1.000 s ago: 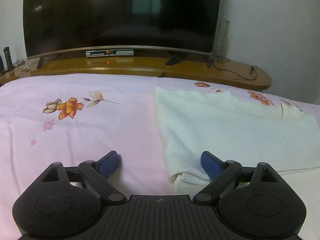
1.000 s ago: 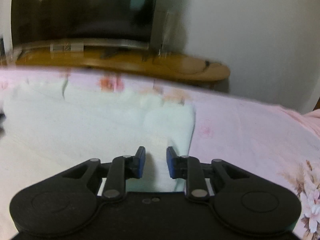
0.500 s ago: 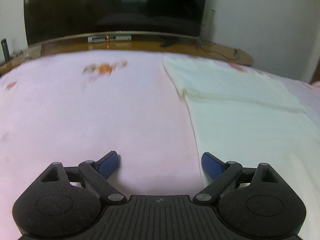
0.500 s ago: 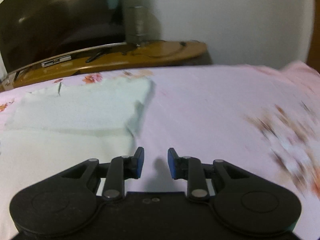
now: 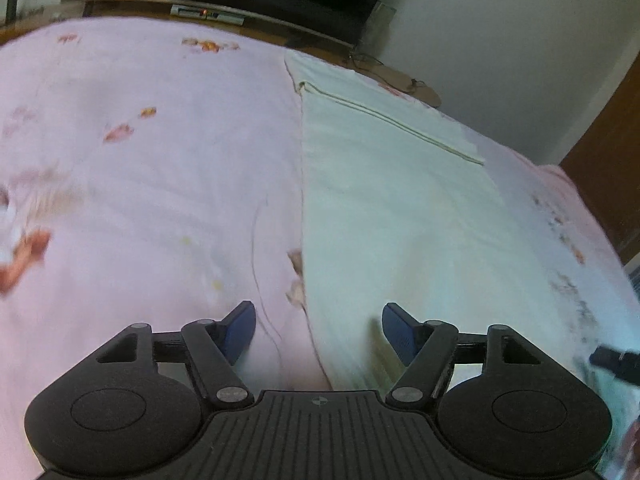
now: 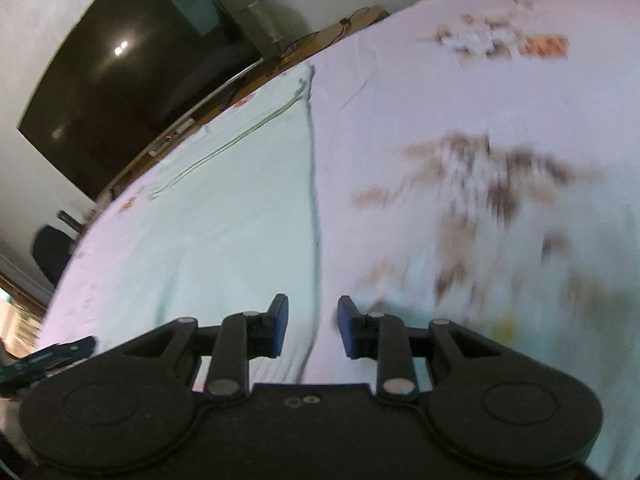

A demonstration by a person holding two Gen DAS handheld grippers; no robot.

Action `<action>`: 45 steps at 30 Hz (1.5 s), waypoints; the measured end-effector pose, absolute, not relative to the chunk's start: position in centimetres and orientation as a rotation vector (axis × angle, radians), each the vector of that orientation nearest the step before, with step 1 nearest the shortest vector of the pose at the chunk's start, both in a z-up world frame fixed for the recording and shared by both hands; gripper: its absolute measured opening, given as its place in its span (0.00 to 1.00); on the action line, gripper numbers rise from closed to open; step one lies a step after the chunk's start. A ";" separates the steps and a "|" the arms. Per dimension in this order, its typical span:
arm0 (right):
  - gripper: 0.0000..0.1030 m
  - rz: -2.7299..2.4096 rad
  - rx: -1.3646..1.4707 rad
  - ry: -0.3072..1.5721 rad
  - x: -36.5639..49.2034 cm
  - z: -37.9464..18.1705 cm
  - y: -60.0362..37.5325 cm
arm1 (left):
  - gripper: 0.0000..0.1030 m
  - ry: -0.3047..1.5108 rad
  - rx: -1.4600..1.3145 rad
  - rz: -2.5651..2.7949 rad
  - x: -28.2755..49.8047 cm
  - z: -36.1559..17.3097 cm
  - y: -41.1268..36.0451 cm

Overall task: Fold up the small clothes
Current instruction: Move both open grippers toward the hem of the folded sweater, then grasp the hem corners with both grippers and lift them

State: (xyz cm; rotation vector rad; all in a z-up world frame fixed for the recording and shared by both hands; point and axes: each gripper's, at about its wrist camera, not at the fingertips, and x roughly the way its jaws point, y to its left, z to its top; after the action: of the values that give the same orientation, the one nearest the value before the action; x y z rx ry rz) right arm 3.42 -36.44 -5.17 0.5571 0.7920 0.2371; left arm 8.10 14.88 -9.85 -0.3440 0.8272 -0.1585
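A pale white cloth (image 5: 400,208) lies flat on the pink flowered bedspread (image 5: 160,168), with its far part folded over along a seam line. My left gripper (image 5: 319,332) is open and empty, hovering over the cloth's near left edge. The cloth also shows in the right wrist view (image 6: 224,216). My right gripper (image 6: 313,326) is open with a narrower gap and empty, over the cloth's near right edge. The other gripper's tip (image 5: 616,360) shows at the right of the left wrist view.
A large dark television (image 6: 132,76) stands on a wooden shelf (image 5: 280,32) beyond the bed's far edge. A white wall (image 5: 500,40) is behind it. Pink bedspread (image 6: 460,160) spreads to both sides of the cloth.
Both grippers have pulled back toward the near end of the cloth and risen, tilting outward. The cloth's folded far end now lies farther away. Both stay open and empty.
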 end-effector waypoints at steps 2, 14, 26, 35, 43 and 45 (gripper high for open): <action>0.27 0.237 0.554 0.783 1.5 -4.9 -36.2 | 0.68 0.831 -0.384 -0.167 7.1 -10.1 14.7; 0.55 0.226 0.835 0.736 1.5 -7.3 -39.4 | 0.68 0.797 -0.868 -0.209 4.6 -14.1 16.8; 0.40 0.263 0.878 0.842 6.6 -10.0 -37.7 | 0.66 0.783 -0.879 -0.215 6.1 -14.4 15.5; 0.24 0.325 0.909 0.875 7.6 -10.7 -36.3 | 0.44 0.803 -0.954 -0.268 6.8 -15.8 15.2; 0.05 0.348 0.823 0.872 8.6 -10.8 -35.4 | 0.05 0.786 -0.878 -0.230 6.7 -16.0 16.2; 0.05 0.349 0.800 0.834 8.2 -9.8 -35.6 | 0.05 0.732 -0.853 -0.242 5.9 -15.0 16.7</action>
State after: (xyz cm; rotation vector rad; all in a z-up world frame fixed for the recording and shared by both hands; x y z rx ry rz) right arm 8.22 -35.56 -9.77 0.8002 0.8337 0.3492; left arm 5.93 16.66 -15.00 -0.8530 0.7316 -0.2419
